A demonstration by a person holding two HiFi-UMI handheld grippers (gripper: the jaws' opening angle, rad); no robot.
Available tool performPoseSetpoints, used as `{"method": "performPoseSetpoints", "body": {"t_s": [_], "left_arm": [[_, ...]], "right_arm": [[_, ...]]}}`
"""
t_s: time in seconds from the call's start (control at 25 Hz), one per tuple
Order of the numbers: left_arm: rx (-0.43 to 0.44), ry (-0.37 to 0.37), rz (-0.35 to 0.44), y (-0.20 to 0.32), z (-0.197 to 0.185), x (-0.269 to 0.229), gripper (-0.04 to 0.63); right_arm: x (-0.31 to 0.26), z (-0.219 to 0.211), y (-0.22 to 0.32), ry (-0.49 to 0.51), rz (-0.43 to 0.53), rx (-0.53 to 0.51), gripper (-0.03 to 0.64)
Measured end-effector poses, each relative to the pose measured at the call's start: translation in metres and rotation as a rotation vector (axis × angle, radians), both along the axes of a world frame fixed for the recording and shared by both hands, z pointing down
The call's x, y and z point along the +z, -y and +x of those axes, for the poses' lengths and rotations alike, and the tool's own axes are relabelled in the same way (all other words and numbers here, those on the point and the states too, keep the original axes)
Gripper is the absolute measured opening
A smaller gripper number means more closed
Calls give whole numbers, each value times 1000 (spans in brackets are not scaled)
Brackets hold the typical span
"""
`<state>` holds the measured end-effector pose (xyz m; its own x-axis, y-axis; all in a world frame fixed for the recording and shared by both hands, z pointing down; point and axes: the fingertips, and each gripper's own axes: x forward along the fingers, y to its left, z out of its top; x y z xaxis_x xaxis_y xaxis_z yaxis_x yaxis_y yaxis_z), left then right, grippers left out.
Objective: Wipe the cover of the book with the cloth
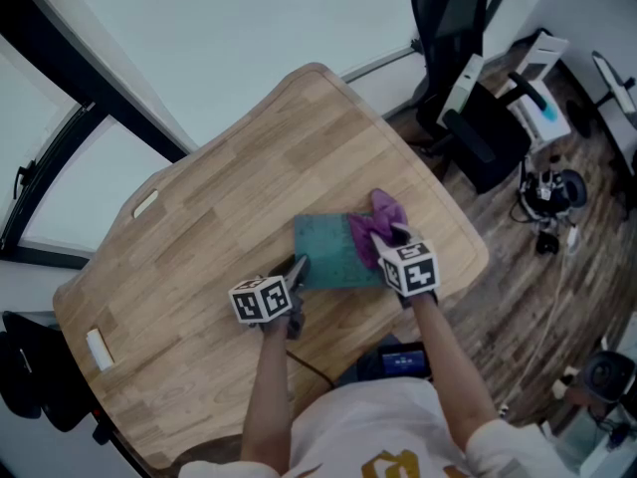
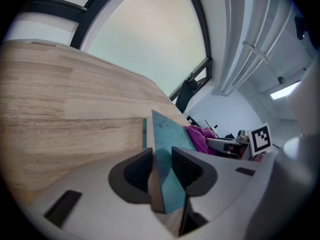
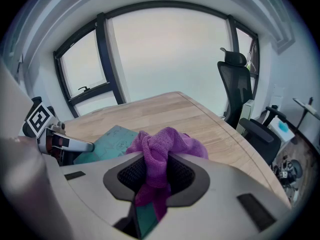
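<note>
My left tongs [image 2: 161, 156] are clamped on the book [image 1: 328, 252], pads pressing either side of its left edge near the near-left corner. In the left gripper view the teal cover runs edge-on straight between the jaws. My right tongs [image 3: 156, 169] are closed on the purple cloth [image 3: 165, 141]. A bunched fold is pinched between the pads, with the rest puffing out beyond the tips and a tail hanging below them.

The book lies flat on the wooden tabletop [image 1: 249, 167], right of centre and close to the near-right edge. The cloth sits over the right part of the cover and spills a bit past the far-right corner. I can't tell how hard it presses on the cover. The tongs are at opposite ends of the book, left one low and near, right one on the right side, both marker cubes facing up.

A black office chair [image 1: 458, 48] stands on the floor past the far-right side of the tabletop. There is a small white tag [image 1: 99, 348] near the left edge.
</note>
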<state>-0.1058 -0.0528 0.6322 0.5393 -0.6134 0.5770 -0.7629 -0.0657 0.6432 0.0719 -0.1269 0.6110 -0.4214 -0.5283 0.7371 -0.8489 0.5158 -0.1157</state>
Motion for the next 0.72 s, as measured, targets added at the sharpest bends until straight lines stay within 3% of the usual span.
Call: {"method": "performPoseSetpoints", "body": {"t_s": [0.72], "left_arm": [[1,3,-2,0,0,1,121]], "right_arm": [[-1,-9,5,-25,6,-29,98]]}}
